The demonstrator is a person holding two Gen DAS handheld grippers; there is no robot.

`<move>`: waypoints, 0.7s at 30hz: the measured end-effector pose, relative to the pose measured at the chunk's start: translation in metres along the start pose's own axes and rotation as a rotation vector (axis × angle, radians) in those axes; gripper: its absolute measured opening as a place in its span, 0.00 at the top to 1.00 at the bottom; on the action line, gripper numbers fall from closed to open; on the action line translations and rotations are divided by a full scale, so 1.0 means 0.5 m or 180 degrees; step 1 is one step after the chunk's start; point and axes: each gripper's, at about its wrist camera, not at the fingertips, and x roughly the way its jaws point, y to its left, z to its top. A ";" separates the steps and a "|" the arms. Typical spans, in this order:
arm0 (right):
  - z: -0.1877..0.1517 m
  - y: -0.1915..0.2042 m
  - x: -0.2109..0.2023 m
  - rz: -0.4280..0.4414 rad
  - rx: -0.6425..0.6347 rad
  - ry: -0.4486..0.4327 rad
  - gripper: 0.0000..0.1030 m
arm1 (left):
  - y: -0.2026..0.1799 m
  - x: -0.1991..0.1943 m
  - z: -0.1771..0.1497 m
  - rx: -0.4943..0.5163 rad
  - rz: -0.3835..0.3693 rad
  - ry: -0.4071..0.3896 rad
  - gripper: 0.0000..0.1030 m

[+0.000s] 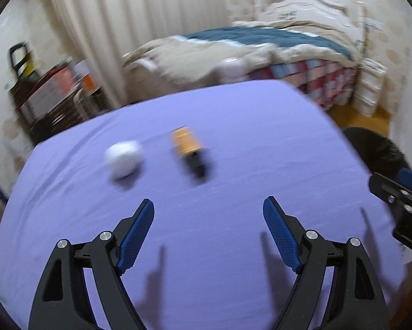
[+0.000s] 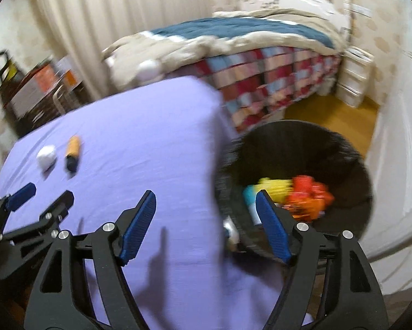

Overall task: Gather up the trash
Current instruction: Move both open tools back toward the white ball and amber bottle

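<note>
Purple cloth (image 1: 206, 143) covers the table; both views are blurred. Left gripper (image 1: 208, 209) hangs over the near part of the cloth, jaws spread wide, nothing between the blue pads (image 1: 135, 236). Beyond it on the cloth lie two pieces of trash: a white crumpled ball (image 1: 124, 159) to the left, and just beside it an orange bottle (image 1: 190, 152) with a dark cap end pointing toward the camera. The two sit near each other but apart.

Right gripper (image 2: 204, 200) is over the table's right edge, jaws likewise wide, holding nothing. One finger sits over the cloth, the other in front of a black bin (image 2: 351, 148) that stands on the floor just beside the table. Inside the bin: orange wrapper (image 2: 307, 192), yellow piece (image 2: 274, 185), something pale blue (image 2: 251, 192); details too blurred to name further.

From the right wrist view, the white ball (image 2: 47, 154) and bottle (image 2: 72, 152) lie at far left, well apart from the bin. Left gripper (image 2: 41, 194) shows at the left edge, fingers parted.

Background: bed with teal blanket (image 1: 260, 37), cream curtain (image 1: 129, 16).
</note>
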 end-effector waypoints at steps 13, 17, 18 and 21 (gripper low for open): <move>0.021 0.223 0.082 0.0224 -0.0745 0.0239 0.29 | 0.200 0.041 -0.031 -0.0491 0.0371 0.0224 0.23; 0.034 0.277 0.106 0.0237 -0.0879 0.0254 0.29 | 0.216 0.042 -0.036 -0.0538 0.0372 0.0225 0.23; 0.037 0.286 0.111 0.0236 -0.0895 0.0253 0.29 | 0.221 0.043 -0.037 -0.0551 0.0365 0.0228 0.23; 0.056 0.319 0.135 0.0226 -0.0950 0.0254 0.29 | 0.230 0.050 -0.032 -0.0592 0.0344 0.0245 0.23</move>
